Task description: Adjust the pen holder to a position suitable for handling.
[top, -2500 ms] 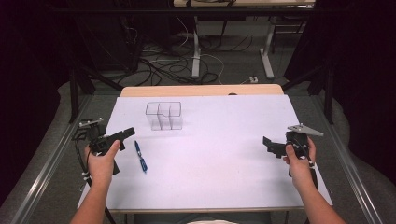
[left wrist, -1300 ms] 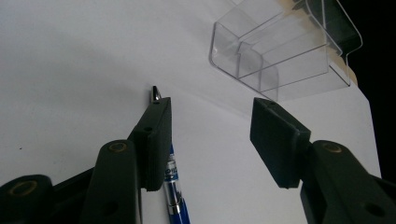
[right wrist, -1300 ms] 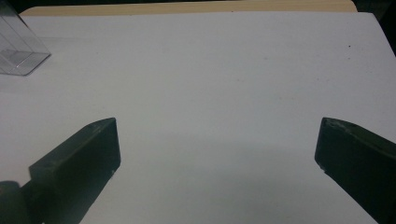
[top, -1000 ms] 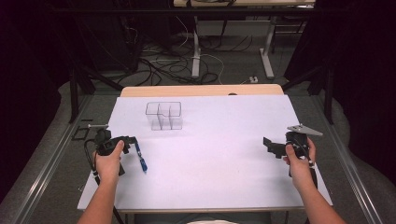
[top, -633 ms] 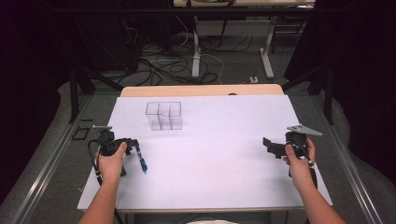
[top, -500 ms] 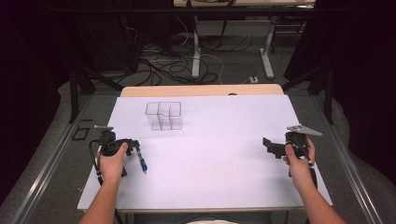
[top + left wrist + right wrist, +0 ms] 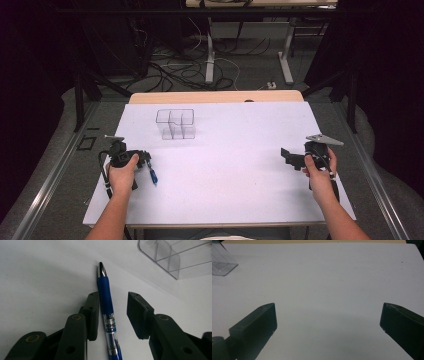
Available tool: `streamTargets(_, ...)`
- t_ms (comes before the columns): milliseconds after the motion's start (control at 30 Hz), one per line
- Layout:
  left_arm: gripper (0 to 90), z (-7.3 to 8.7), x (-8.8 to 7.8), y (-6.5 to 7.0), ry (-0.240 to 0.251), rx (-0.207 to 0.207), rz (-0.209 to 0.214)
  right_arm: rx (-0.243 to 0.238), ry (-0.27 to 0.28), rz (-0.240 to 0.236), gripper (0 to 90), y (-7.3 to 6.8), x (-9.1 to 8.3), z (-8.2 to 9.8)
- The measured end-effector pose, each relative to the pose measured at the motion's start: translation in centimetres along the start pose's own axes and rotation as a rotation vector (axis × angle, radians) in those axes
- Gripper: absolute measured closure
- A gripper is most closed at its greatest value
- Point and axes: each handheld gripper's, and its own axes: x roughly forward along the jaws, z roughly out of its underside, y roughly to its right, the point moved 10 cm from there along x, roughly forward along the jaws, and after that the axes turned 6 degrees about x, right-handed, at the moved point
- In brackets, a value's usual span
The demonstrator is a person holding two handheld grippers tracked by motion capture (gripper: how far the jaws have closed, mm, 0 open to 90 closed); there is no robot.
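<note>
The left gripper (image 7: 112,313) is down at the counter (image 7: 235,175) with the blue pen (image 7: 107,307) between its jaws. The jaws have just been closing on it: one pad lies against the pen's barrel, while the other still stands off with a gap of bare counter between, so the pen is straddled but not yet pinched. The pen lies flat on the white surface, its silver tip pointing away from the gripper and its clear, printed barrel running back under the gripper's body. In the high view the left gripper (image 7: 142,159) sits in the person's left hand (image 7: 122,172), with the pen (image 7: 153,176) just beside it. Farther ahead of the jaws, past the pen's tip and off to one side, stands a clear plastic organiser (image 7: 180,257) with several compartments. Well apart, across the counter, the right gripper (image 7: 328,325) hovers with its jaws spread wide and nothing between them, held in the right hand (image 7: 320,172).
</note>
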Motion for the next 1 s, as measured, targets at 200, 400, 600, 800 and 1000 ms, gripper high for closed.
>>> streamTargets(200,63.8,0.09,0.27,-0.14,-0.009,-0.017,0.008,0.001,-0.001,0.001,0.7,-0.06,0.04,0.03)
streamTargets(400,65.2,0.05,0.4,-0.13,-0.004,-0.033,0.016,0.009,-0.005,0.0,0.8,-0.14,0.07,0.1)
streamTargets(600,66.8,0.06,0.42,-0.17,-0.006,-0.036,0.019,-0.003,-0.003,0.001,0.8,-0.08,0.08,0.08)
streamTargets(800,69.1,0.04,0.53,-0.18,-0.002,-0.041,0.014,-0.001,-0.004,-0.001,0.8,-0.08,0.11,0.11)
streamTargets(1000,72.1,0.0,0.62,-0.18,0.005,-0.054,0.008,-0.007,-0.004,-0.001,0.9,-0.06,0.14,0.11)
